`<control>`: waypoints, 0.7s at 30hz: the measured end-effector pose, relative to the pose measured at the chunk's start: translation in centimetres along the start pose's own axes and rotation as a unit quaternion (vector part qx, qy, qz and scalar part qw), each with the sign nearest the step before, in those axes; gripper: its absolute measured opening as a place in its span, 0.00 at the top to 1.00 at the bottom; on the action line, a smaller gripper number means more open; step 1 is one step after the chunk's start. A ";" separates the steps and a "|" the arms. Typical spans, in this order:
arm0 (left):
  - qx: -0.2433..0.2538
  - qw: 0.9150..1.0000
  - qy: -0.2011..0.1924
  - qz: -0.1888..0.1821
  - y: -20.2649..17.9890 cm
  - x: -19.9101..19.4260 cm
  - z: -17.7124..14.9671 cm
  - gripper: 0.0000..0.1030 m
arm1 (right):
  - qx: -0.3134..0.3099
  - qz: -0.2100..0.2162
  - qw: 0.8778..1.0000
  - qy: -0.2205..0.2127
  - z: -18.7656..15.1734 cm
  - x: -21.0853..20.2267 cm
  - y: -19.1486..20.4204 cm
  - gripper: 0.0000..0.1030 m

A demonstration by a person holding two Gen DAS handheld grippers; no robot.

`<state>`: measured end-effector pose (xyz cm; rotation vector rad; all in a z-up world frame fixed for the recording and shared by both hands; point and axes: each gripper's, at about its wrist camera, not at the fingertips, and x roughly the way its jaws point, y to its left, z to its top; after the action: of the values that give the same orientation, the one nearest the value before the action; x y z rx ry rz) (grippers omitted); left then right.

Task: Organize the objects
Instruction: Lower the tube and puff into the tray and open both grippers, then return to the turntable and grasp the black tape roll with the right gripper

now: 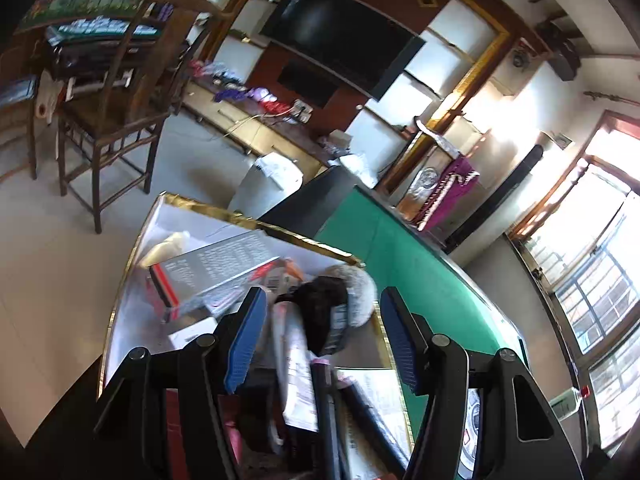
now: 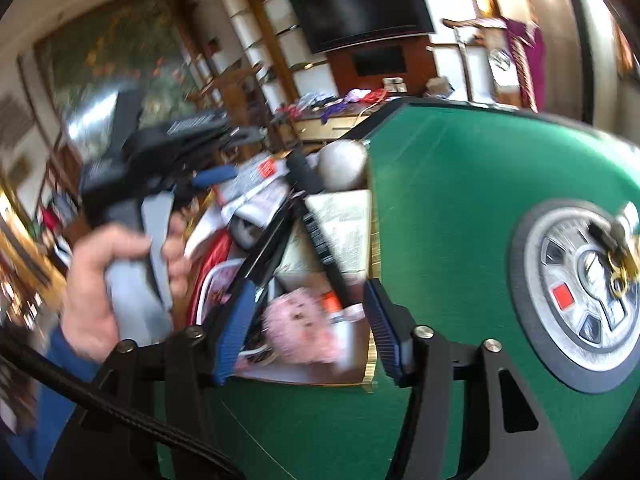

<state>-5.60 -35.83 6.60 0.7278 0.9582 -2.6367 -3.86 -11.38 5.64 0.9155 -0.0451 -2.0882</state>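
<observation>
Right wrist view only: person's hand (image 2: pixel 108 280), silver dial (image 2: pixel 588 292)

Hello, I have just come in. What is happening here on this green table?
A person is sorting small things into a gold-edged box on the green table, with a claw tool in each hand. Both claws stand open and hold nothing: the left claw hangs over a dark hat with a grey pompom, the right claw over a pink fluffy item. The box is already crowded with cartons and papers.
</observation>
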 end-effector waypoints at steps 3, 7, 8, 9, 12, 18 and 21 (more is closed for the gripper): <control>0.041 0.999 -0.008 -0.024 -2.8 -1.2 -0.8 0.48 | 0.044 -0.012 0.999 -0.020 0.9 -1.8 -3.3 0.45; 0.122 0.990 0.014 -0.074 -8.2 -2.3 -3.5 0.44 | 0.090 -0.081 0.992 -0.048 2.0 -5.2 -9.4 0.45; 0.135 0.986 0.025 -0.092 -9.5 -2.3 -4.4 0.44 | 0.098 -0.103 0.988 -0.053 2.2 -6.1 -11.1 0.43; 0.140 0.982 0.045 -0.116 -10.8 -2.1 -5.6 0.44 | 0.111 -0.123 0.985 -0.055 2.5 -7.0 -12.9 0.39; 0.172 0.963 0.127 -0.161 -14.4 -0.6 -9.5 0.44 | 0.163 -0.171 0.970 -0.054 2.8 -9.1 -18.7 0.33; 0.260 0.925 0.231 -0.153 -18.7 2.0 -16.8 0.44 | 0.251 -0.193 0.948 -0.043 2.0 -10.9 -27.1 0.28; 0.284 0.916 0.243 -0.147 -19.3 2.3 -18.1 0.44 | 0.271 -0.184 0.944 -0.037 1.9 -10.3 -29.0 0.28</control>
<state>-8.17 -9.53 3.69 1.5365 0.3907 -3.1065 -20.87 14.23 3.41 1.2421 -0.5507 -2.5148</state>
